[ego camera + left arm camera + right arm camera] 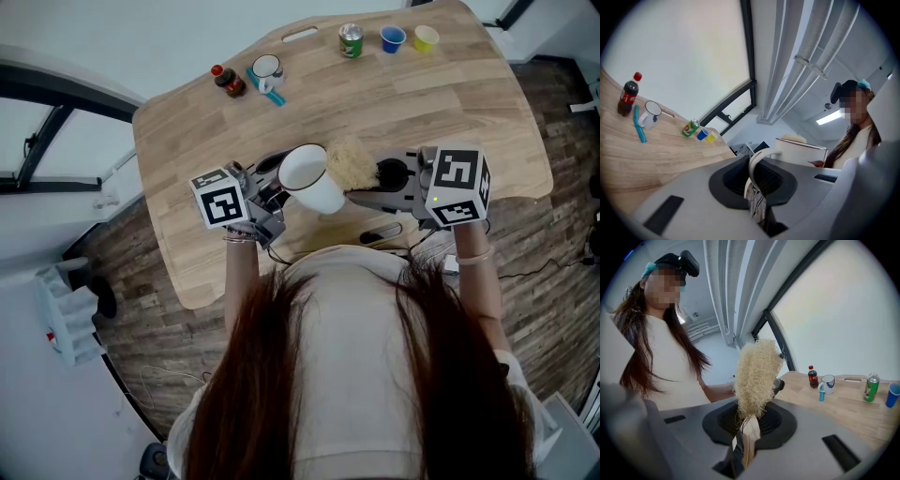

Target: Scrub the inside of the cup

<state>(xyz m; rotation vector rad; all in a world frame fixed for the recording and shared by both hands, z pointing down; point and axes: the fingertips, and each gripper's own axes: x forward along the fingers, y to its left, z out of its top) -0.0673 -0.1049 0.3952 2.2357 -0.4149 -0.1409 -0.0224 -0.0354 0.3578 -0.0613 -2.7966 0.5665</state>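
My left gripper (272, 184) is shut on the handle (758, 161) of a white cup (311, 178) and holds it above the table's near edge, in front of the person. My right gripper (377, 176) is shut on the stem of a straw-coloured fibre scrubber (352, 162). The scrubber's bushy head (757, 376) sticks up from the jaws and rests against the cup's right side. In the left gripper view a bit of the scrubber (795, 138) shows just above the cup's wall (801, 151). Whether any of it is inside the cup I cannot tell.
On the far part of the wooden table (450, 103) stand a cola bottle (228, 82), an enamel mug (266, 69) with a blue stick (274, 96) beside it, a green can (351, 41), a blue cup (393, 38) and a yellow cup (427, 37).
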